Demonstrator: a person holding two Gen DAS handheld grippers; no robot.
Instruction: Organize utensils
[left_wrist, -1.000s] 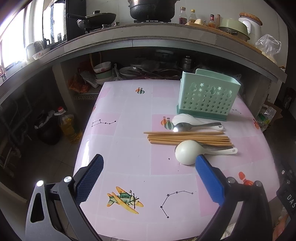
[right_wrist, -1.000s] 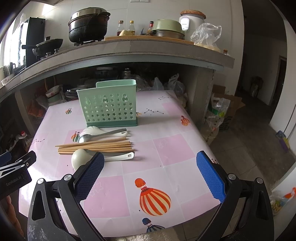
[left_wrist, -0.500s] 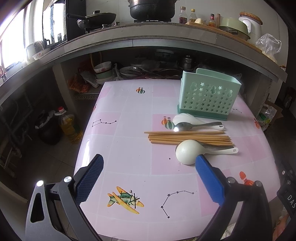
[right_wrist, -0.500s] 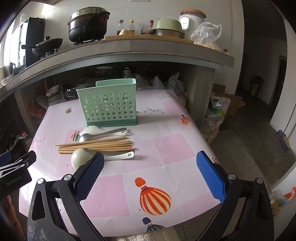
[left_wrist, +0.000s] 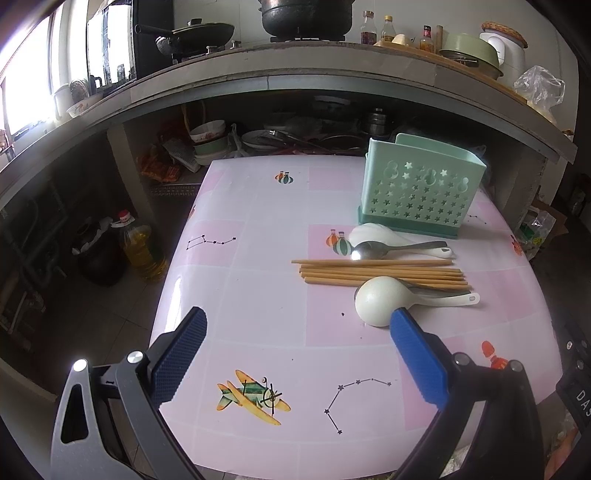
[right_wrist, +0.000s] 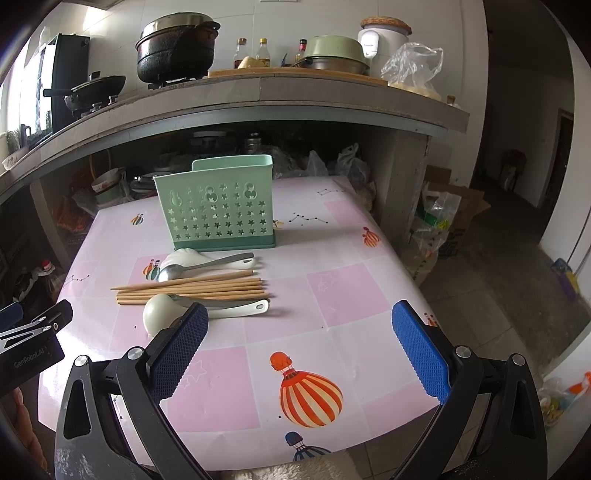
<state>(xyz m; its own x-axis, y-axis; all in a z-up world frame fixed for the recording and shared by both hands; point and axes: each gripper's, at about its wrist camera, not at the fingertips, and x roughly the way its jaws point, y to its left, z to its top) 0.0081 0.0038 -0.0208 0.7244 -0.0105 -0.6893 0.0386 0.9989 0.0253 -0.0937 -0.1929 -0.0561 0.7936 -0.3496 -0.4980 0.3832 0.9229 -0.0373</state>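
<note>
None of the utensils sits in the holder yet, judging by both views; the task looks unstarted.

Left wrist view: left gripper (left_wrist: 295, 339) hovers over the near part of the pink table (left_wrist: 258, 295), jaws spread wide, nothing between them. Mint-green utensil holder (left_wrist: 421, 195) stands upright at about 1 o'clock from the gripper, toward the far right of the table; no handle shows above its rim. Just in front of it lie all the loose items in one group: a white spoon (left_wrist: 373, 234) with a metal spoon (left_wrist: 373, 251) resting on it, then a row of wooden chopsticks (left_wrist: 380, 273), then a white ladle-shaped spoon (left_wrist: 380, 301) nearest the camera, its bowl just beyond the right finger's tip. A second metal utensil seems to lie under that ladle's handle; I cannot tell what kind.

Right wrist view: right gripper (right_wrist: 299, 343) is also spread wide and empty, held above the near edge. Holder (right_wrist: 218, 206) is at 11 o'clock, utensil group between it and the left finger. Chopsticks (right_wrist: 192, 290) touch each other, tips pointing left. White ladle (right_wrist: 159, 314) is partly hidden by the left finger pad. The other gripper's body shows at 9 o'clock, frame edge.

Left to do: everything — chopsticks, both white spoons, metal ones into the holder.
</note>
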